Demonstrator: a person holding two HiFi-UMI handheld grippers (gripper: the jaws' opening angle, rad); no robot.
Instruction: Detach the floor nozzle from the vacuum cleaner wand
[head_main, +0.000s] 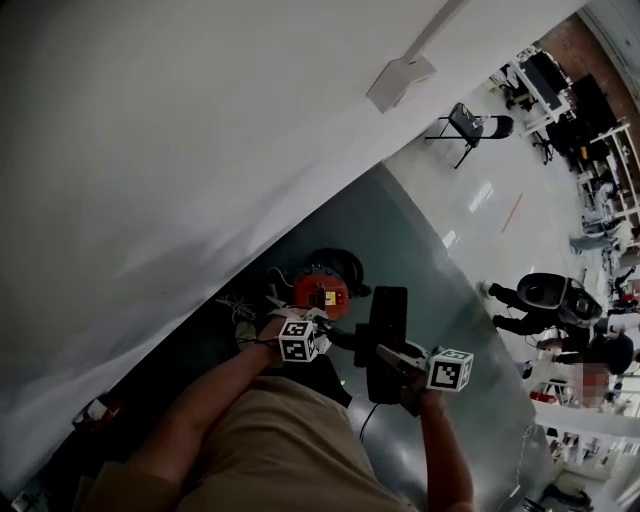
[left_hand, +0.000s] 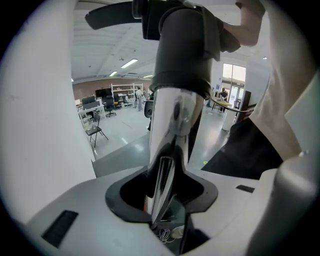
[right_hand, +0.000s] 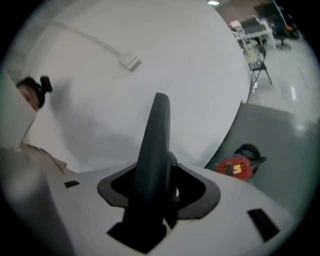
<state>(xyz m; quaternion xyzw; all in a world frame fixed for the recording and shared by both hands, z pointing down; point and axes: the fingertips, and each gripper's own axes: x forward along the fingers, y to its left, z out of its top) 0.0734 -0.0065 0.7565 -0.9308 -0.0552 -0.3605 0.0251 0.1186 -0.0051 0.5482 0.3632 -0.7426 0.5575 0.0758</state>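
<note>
**Left tongs (left_hand: 167, 186) clamped on the chrome wand (left_hand: 172, 120), right tongs (right_hand: 152, 196) clamped on the floor nozzle (right_hand: 156, 145), both held above the floor (head_main: 430, 250) near the red canister (head_main: 322, 291).**
Both parts look rigid; the polished tube is likely slippery (best held beside its black collar (left_hand: 182, 60)), the plastic nozzle light. Any latch at the joint is hidden.

From above, the left claw (head_main: 322, 342) covers most of the wand (head_main: 345, 337), so its joint with the floor nozzle (head_main: 388, 315) is unseen (a distant person (head_main: 540, 297) is too small to make out). The left gripper view's top edge crops the wand's far end.
</note>
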